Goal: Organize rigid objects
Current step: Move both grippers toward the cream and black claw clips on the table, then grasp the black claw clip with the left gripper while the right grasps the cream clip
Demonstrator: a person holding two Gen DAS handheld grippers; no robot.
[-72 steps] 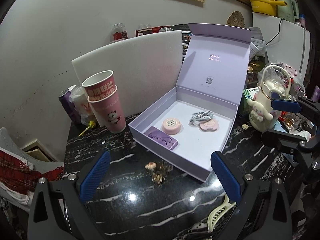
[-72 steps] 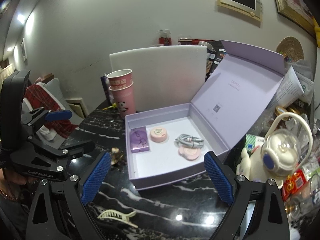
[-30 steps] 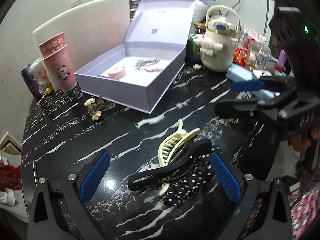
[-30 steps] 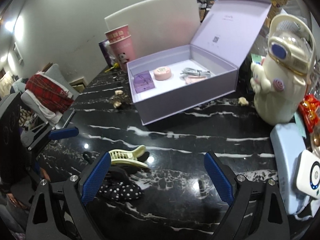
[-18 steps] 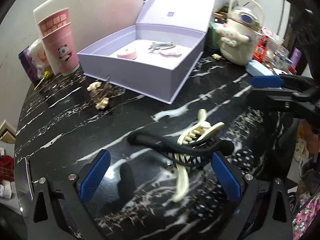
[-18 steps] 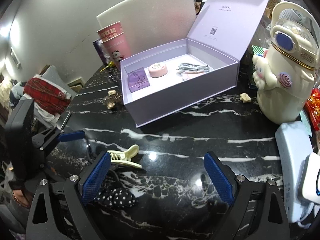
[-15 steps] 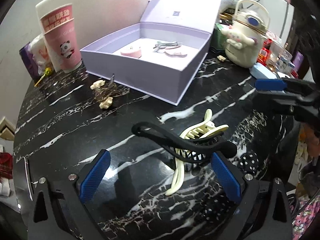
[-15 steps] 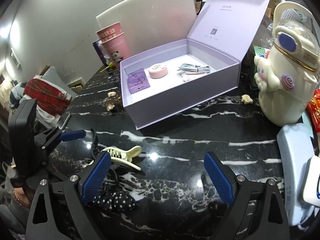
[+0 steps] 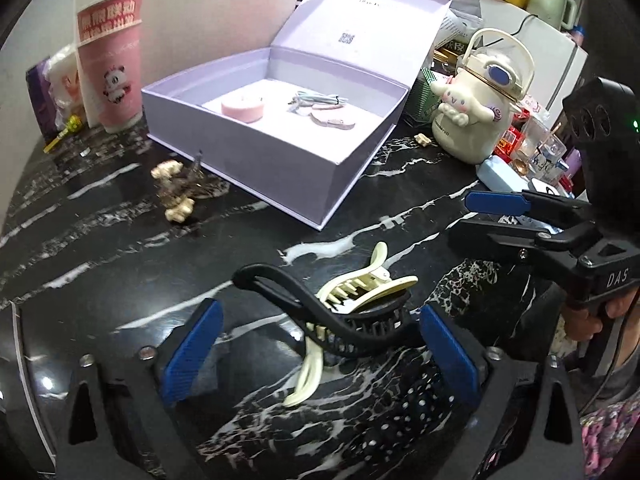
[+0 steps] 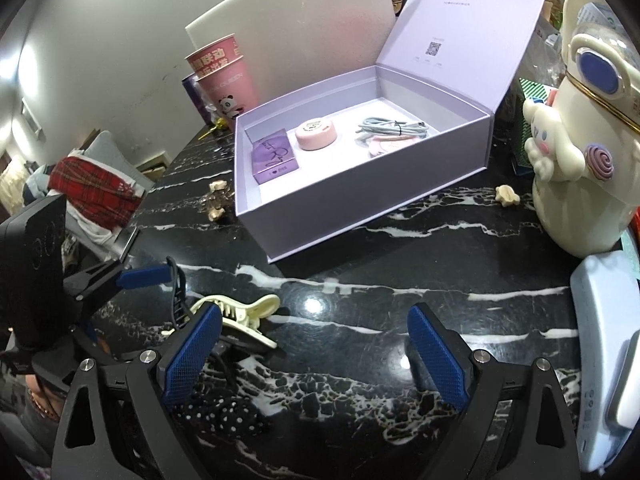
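A black claw clip lies across a cream claw clip on the black marble table, beside a black polka-dot scrunchie. My left gripper straddles both clips. Its jaws are closing, and the blue pads stand clear of the clips. My right gripper is open over bare marble, right of the cream clip. The open lilac box behind holds a purple packet, a pink round case and a coiled cable.
Pink paper cups and a white foam board stand behind the box. A cream character bottle and a light blue case sit at the right. Small trinkets lie by the box's near left corner.
The left gripper has swung from facing the box down over the clips, moved closer to them and rolled. Its jaws are now narrower. The right gripper has barely moved.
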